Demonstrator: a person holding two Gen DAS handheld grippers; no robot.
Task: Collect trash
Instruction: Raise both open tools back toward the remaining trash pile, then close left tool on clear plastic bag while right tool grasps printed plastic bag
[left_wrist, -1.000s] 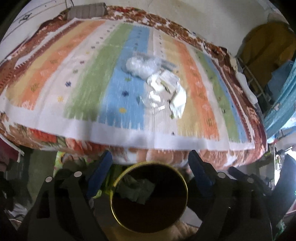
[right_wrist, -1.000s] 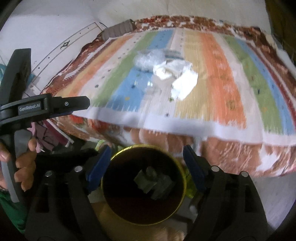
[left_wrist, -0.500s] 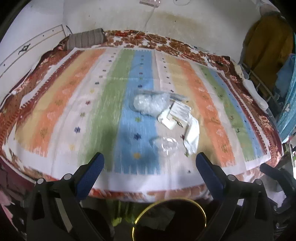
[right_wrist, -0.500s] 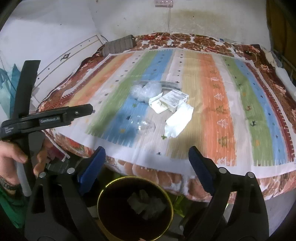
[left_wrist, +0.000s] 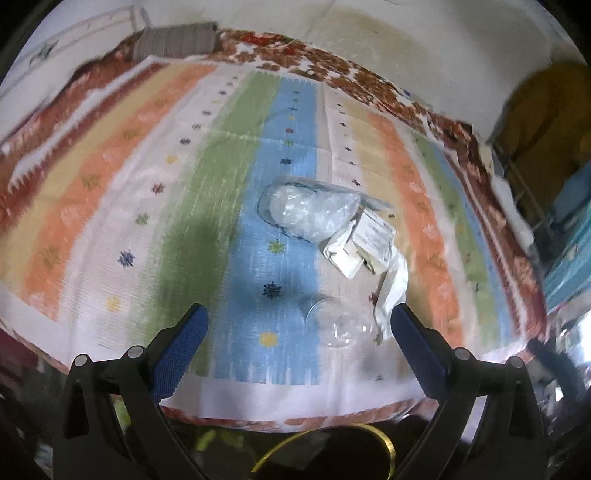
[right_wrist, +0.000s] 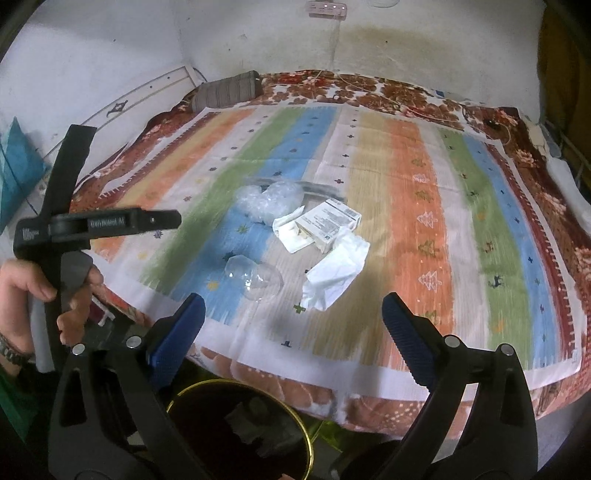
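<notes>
Trash lies on the striped bed cover: a crumpled clear plastic bag (left_wrist: 312, 216) (right_wrist: 267, 201), a small white carton (left_wrist: 371, 240) (right_wrist: 328, 223), a white tissue (left_wrist: 393, 286) (right_wrist: 334, 275) and a clear plastic cup on its side (left_wrist: 338, 325) (right_wrist: 253, 277). A dark bin with a gold rim (right_wrist: 240, 430) (left_wrist: 328, 452) stands below the bed's front edge with crumpled scraps inside. My left gripper (left_wrist: 297, 332) is open and empty, just short of the cup. My right gripper (right_wrist: 291, 325) is open and empty, above the bin.
The striped cover (right_wrist: 413, 206) lies on a floral blanket (right_wrist: 406, 99). A grey striped pillow (right_wrist: 225, 92) is at the far end by the white wall. Yellow and blue cloth (left_wrist: 546, 122) hangs at the right. The left tool and hand (right_wrist: 66, 236) show in the right wrist view.
Both grippers have risen from over the bin and moved forward toward the trash on the bed. The bin has slid toward the bottom of both views. Both stay open.
</notes>
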